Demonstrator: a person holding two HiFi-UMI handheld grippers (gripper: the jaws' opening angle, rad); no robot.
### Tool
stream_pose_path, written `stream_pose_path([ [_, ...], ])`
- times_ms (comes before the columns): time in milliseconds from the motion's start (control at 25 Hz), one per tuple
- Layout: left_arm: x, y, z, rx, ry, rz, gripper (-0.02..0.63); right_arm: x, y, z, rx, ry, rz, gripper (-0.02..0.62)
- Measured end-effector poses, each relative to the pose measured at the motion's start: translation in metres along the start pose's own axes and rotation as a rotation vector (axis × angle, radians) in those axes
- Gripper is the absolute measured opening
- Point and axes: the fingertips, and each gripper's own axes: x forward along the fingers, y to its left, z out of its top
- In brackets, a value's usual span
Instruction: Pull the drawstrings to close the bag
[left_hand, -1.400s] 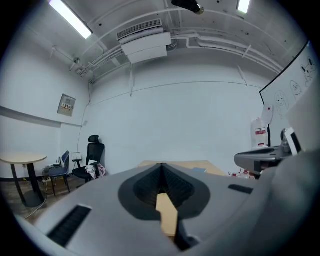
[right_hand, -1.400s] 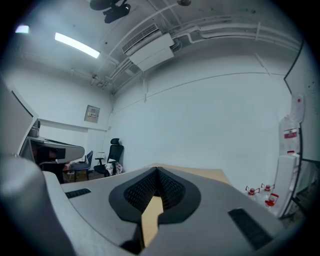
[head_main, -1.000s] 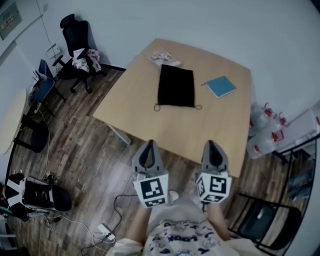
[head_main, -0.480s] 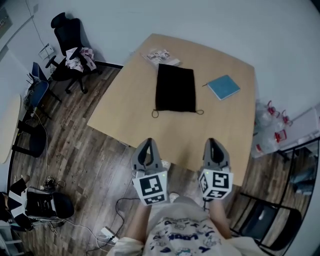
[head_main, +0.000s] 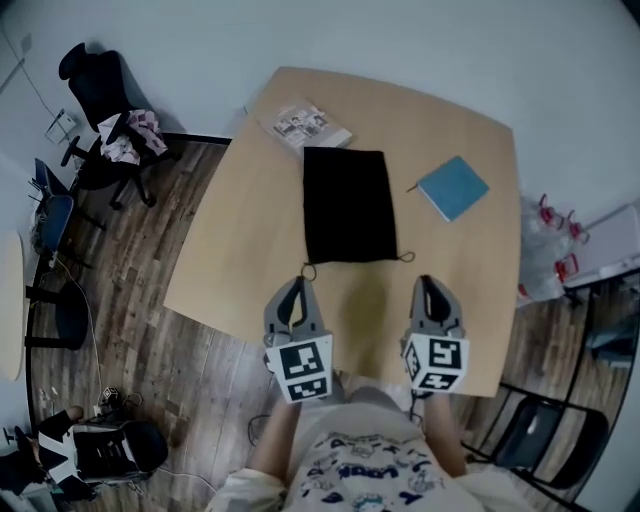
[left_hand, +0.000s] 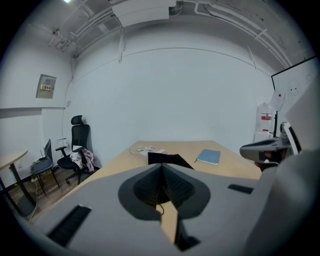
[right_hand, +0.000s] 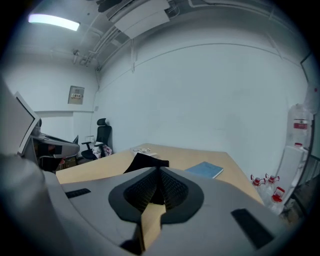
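A black drawstring bag (head_main: 346, 203) lies flat on the wooden table (head_main: 240, 250), its mouth toward me, with a cord loop sticking out at each near corner, left loop (head_main: 309, 270) and right loop (head_main: 405, 257). My left gripper (head_main: 293, 291) hovers over the table's near part just short of the left loop, shut and empty. My right gripper (head_main: 433, 291) is level with it, a little short of the right loop, also shut and empty. In the left gripper view the bag (left_hand: 168, 158) shows beyond the closed jaws; in the right gripper view the bag (right_hand: 146, 162) lies ahead to the left.
A blue notebook (head_main: 452, 187) lies right of the bag, and a printed booklet (head_main: 304, 125) at the table's far left. A black office chair (head_main: 100, 120) stands on the floor to the left, water bottles (head_main: 553, 250) to the right, a folding chair (head_main: 540, 440) near right.
Both grippers have moved forward over the table's near edge toward the bag's cord loops. The view has shifted so the table sits closer and more centred. Jaws stayed shut.
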Motion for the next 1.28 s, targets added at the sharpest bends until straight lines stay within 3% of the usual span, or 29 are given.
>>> stream_pose_path([
  [280,0.068,0.019,-0.025,0.024,0.14,-0.067,-0.003,0.057,-0.009,-0.026,0.006,0.152,-0.022,0.002],
  [640,0.099,0.017,-0.089,0.025,0.375,-0.203,-0.003,0.097,-0.024,-0.066,-0.117,0.304,0.001,0.002],
  [680,0.101,0.018,-0.095,0.024,0.397,-0.213,-0.003,0.101,-0.024,-0.071,-0.135,0.322,0.024,0.01],
  [760,0.103,0.019,-0.108,0.021,0.443,-0.231,-0.003,0.108,-0.024,-0.082,-0.178,0.354,0.088,0.107],
  [880,0.108,0.02,-0.12,0.035,0.486,-0.251,-0.003,0.117,-0.021,-0.096,-0.269,0.404,0.192,0.122],
  [1160,0.112,-0.002,-0.149,0.034,0.624,-0.394,0.165,0.129,-0.025,-0.128,-0.466,0.515,0.41,0.172],
  [1280,0.116,-0.005,-0.158,0.035,0.664,-0.418,0.193,0.133,-0.021,-0.131,-0.561,0.564,0.496,0.192],
])
